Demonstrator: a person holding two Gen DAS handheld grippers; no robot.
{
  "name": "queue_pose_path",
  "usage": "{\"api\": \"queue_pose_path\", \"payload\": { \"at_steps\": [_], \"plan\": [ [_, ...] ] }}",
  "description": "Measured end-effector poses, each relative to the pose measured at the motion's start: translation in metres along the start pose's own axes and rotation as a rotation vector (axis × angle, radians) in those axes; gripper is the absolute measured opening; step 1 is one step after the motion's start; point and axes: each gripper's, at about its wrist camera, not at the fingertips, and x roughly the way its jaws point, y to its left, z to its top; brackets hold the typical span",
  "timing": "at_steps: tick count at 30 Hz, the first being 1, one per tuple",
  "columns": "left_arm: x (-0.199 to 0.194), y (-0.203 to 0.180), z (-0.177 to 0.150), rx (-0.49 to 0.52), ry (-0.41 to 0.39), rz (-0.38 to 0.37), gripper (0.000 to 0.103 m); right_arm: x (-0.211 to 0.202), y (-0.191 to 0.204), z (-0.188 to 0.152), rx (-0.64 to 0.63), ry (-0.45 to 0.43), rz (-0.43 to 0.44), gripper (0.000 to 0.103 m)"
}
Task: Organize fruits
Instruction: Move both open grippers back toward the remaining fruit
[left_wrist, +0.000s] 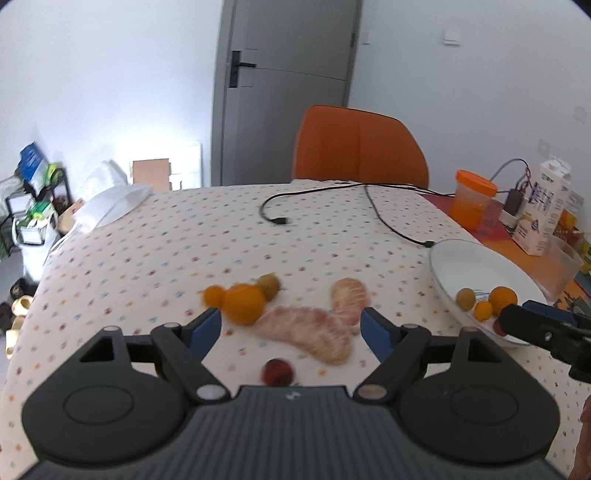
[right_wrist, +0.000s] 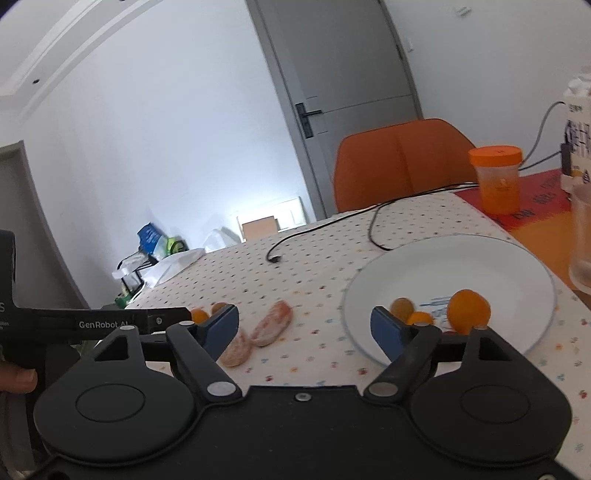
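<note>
Both claws hung spread and empty over the dotted table.

The left gripper (left_wrist: 291, 325) straddled the peeled segments (left_wrist: 310, 332), whose long axis ran crosswise between its pads, mandarin (left_wrist: 244, 302) just left. The right gripper (right_wrist: 304, 325), equally unclenched, hovered at the plate (right_wrist: 517, 251) rim; open cloth lay between them.
</note>
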Motion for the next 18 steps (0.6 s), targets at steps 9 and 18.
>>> {"api": "queue_pose_path", "payload": {
  "at_steps": [9, 18],
  "plan": [
    [-0.016, 0.027, -0.009, -0.043, -0.012, 0.025, 0.081, 0.004, 0.023, -0.003, -0.028, 0.024, 0.018, 0.086],
    [-0.018, 0.046, -0.021, -0.079, 0.001, 0.036, 0.081, 0.014, 0.036, -0.011, -0.049, 0.067, 0.038, 0.087]
  ]
}}
